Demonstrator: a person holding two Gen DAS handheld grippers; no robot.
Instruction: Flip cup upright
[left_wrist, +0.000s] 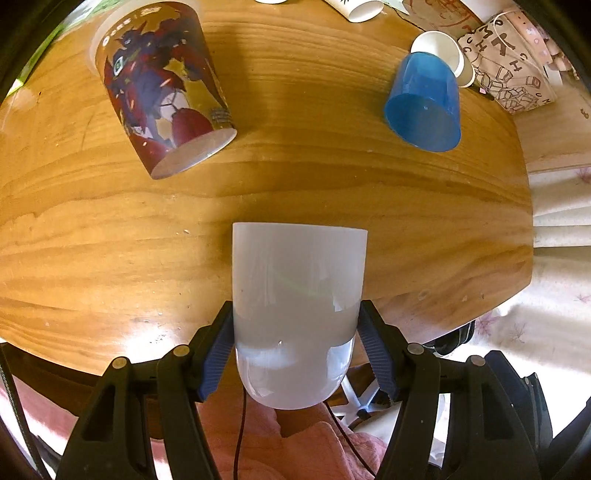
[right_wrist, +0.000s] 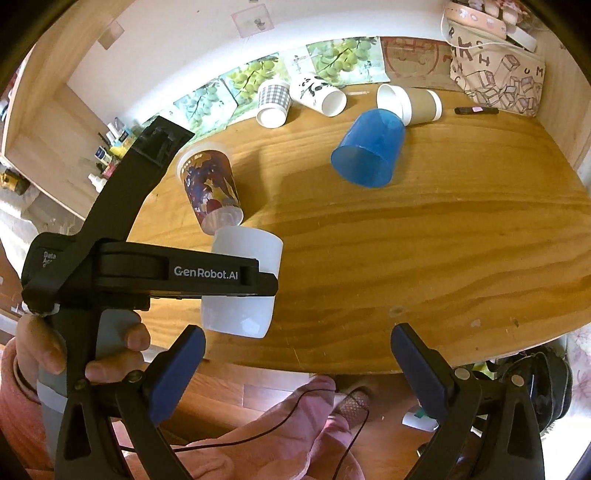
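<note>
- The left gripper (left_wrist: 295, 347) was clamped on the white cup (left_wrist: 297, 295), its blue pads (left_wrist: 218, 354) pressing both sides of the cup's lower, rounded half.
- The white cup was held off the wooden table (left_wrist: 332, 192), above its near edge; in the right wrist view it sat upright, rim on top.
- The right gripper (right_wrist: 295, 365) stood wide, nothing between its fingers, just right of the white cup and apart from it.
- The printed cup (left_wrist: 162, 88) lay on its side beyond the held cup, to the left.
- The blue cup (left_wrist: 424, 99) lay tipped farther right, touching a paper cup (left_wrist: 443, 51) behind it.
</note>
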